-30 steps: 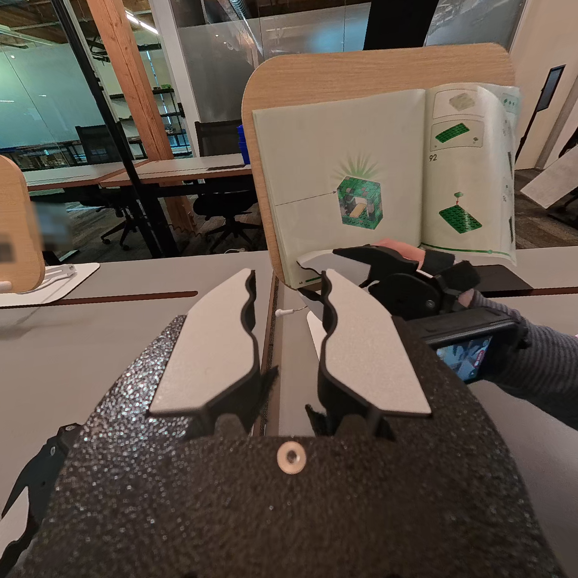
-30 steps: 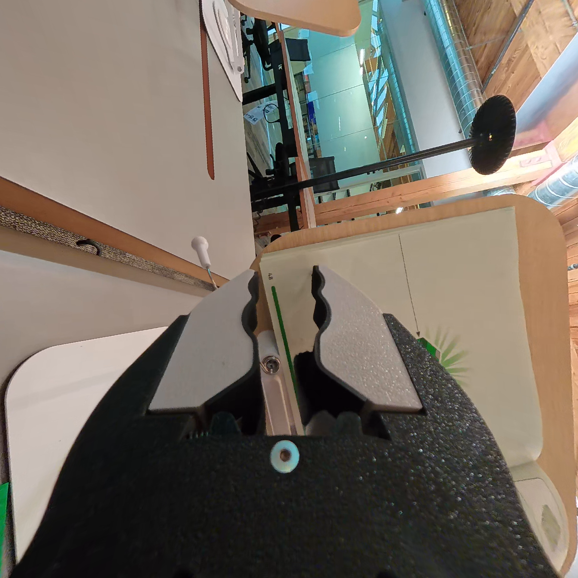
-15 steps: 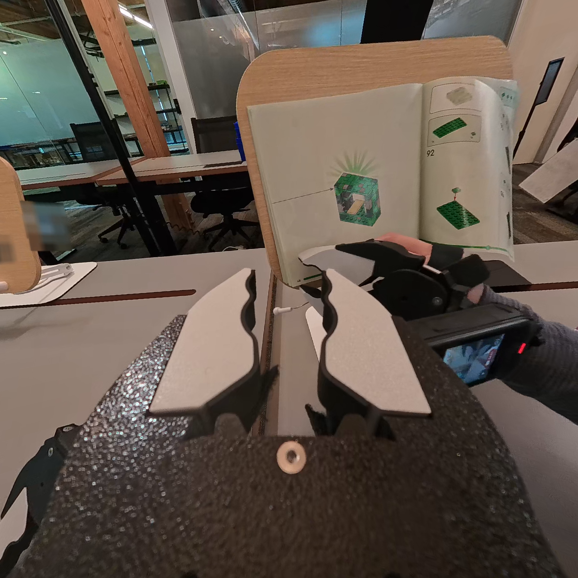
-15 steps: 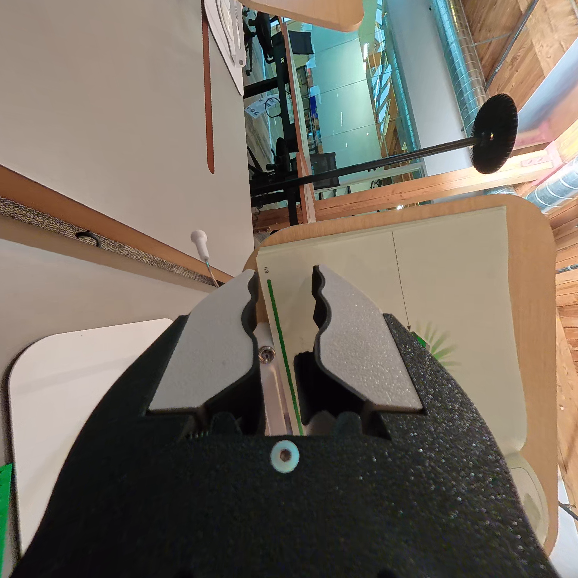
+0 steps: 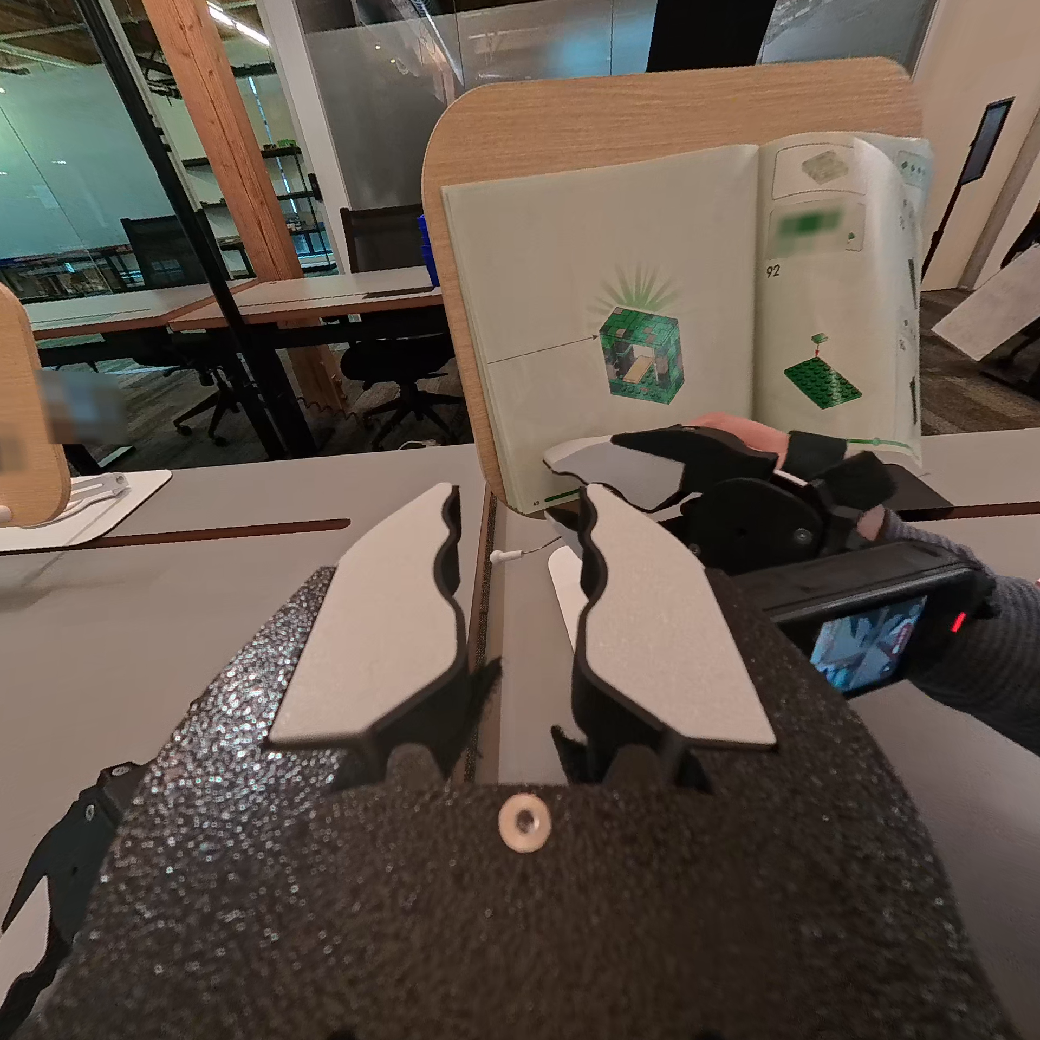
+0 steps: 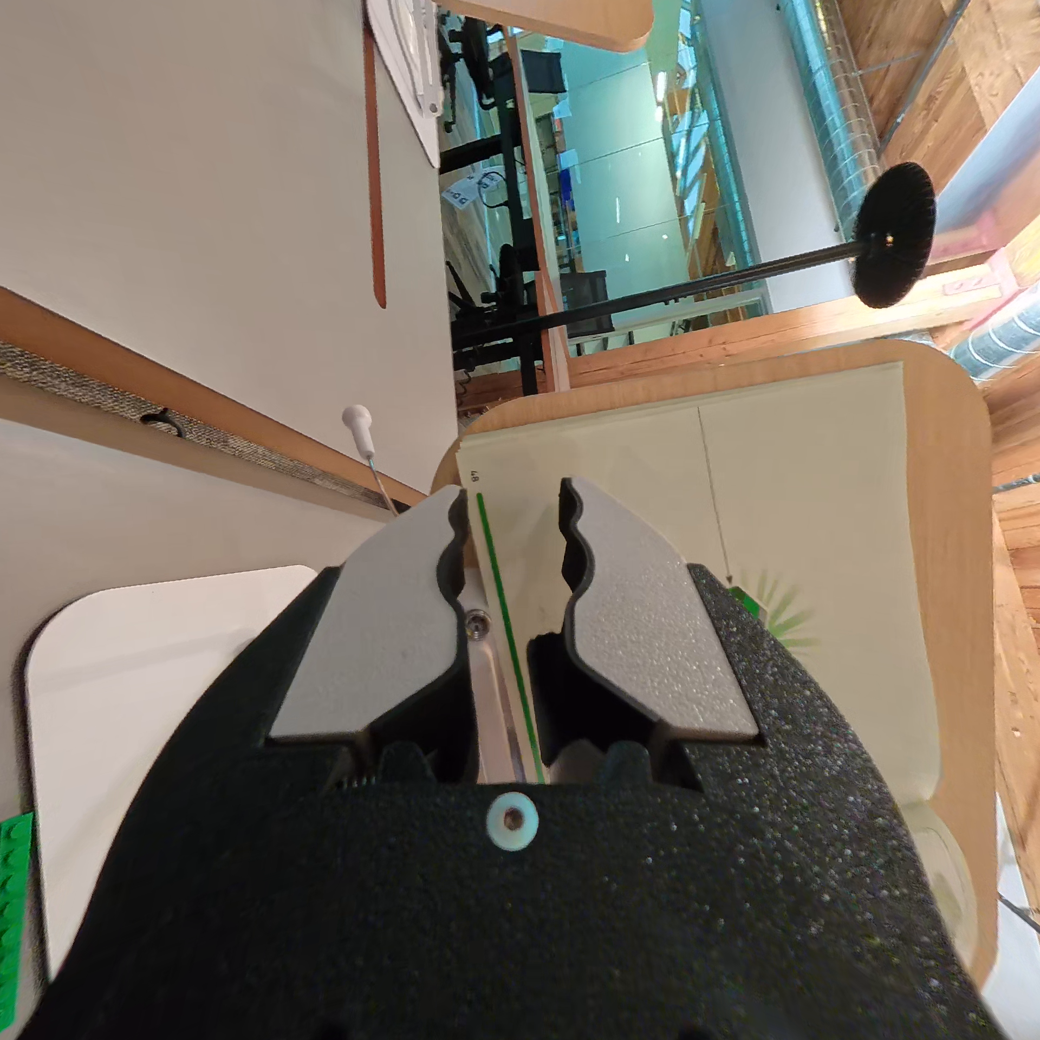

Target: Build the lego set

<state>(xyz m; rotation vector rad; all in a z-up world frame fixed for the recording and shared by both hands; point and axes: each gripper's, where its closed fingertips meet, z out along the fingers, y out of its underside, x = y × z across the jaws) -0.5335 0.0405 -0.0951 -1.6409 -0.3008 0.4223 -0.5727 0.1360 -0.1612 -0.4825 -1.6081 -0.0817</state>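
The instruction booklet [image 5: 591, 281] stands open on a wooden stand [image 5: 619, 112] at the far side of the grey table. My left gripper [image 5: 518, 495] is open and empty, held over the table in front of the booklet. My right gripper [image 5: 554, 487] reaches in from the right, rolled on its side, at the booklet's lower left corner. In the right wrist view my right gripper [image 6: 512, 487] is open, with the booklet's [image 6: 788, 506] bottom edge lying between its jaws. A green studded plate [image 6: 14, 900] shows at the left edge.
The stand's white base [image 6: 140, 647] lies on the table under my right gripper. A white pin on a thin wire [image 5: 501, 556] sticks out beside the table seam [image 5: 487, 591]. A second wooden stand [image 5: 22, 422] is at far left. Desks and chairs are behind. The grippers' ends are close to 12 cm from one another. My right gripper is the nearer one to the green studded plate [image 6: 14, 900]: about 20 cm, against 30 cm.
My right gripper has shifted slightly along the booklet's bottom edge, and the green plate has come into its view. My left gripper has barely moved. Both stay open.
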